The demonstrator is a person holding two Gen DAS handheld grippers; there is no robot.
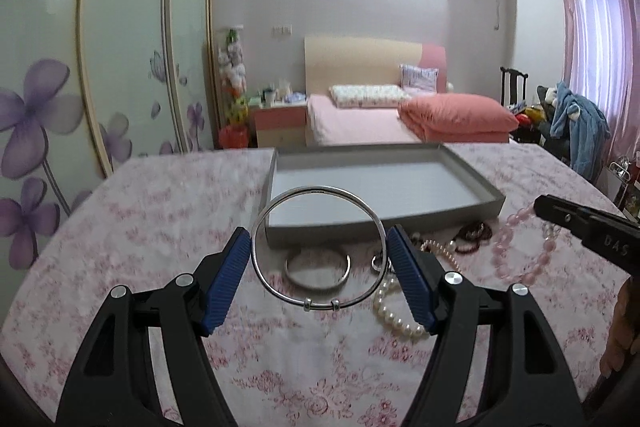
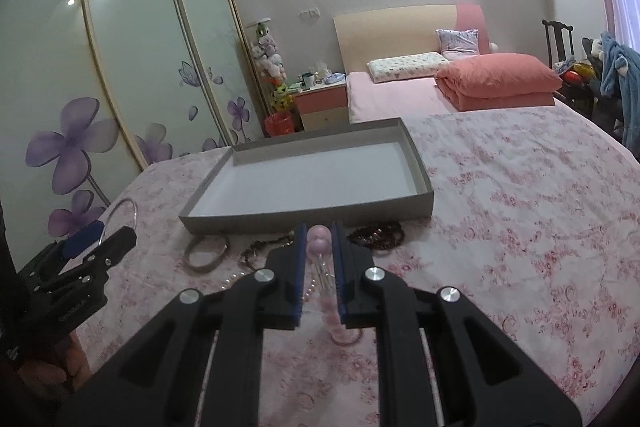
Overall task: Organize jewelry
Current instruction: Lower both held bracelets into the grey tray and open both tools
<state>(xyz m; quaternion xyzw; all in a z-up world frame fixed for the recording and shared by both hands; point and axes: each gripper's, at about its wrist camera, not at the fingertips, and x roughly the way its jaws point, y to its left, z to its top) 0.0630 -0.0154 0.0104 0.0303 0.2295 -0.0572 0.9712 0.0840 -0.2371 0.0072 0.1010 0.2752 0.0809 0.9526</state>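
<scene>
While the left tongs [image 1: 319, 259] pinch a large silver bangle [image 1: 319, 247] across its width, one blue pad on each side of the ring, the bangle hangs clear above the flowered cloth [image 1: 160, 227] that covers the surface below. It stands nearly upright, with two small sliding beads at its lower edge. Through and beyond the ring lies a shallow grey tray [image 1: 384, 223], lined white inside, its near wall just past the bangle.

The right tongs [image 2: 319, 267] are pressed almost together on a pink bead bracelet [image 2: 320, 239], whose beads show between the blue pads and droop below them. In the left wrist view the same bracelet dangles in a loop from the black tip at the right edge.

Still on the cloth, between the tray's near wall and the tongs, lie a smaller silver bangle [image 1: 318, 269], a white pearl strand [image 1: 400, 311] to its right, and a dark red bead bracelet [image 1: 474, 233] farther right near the tray's corner. A small ring-like piece sits just beside the pearls, too blurred to tell more.

In the far background stand a bed [image 1: 360, 119] with a folded salmon quilt [image 1: 456, 115], a wardrobe [image 1: 120, 67] with purple flowers on its sliding doors at the left, and pink curtains [image 1: 592, 7] at the right.
</scene>
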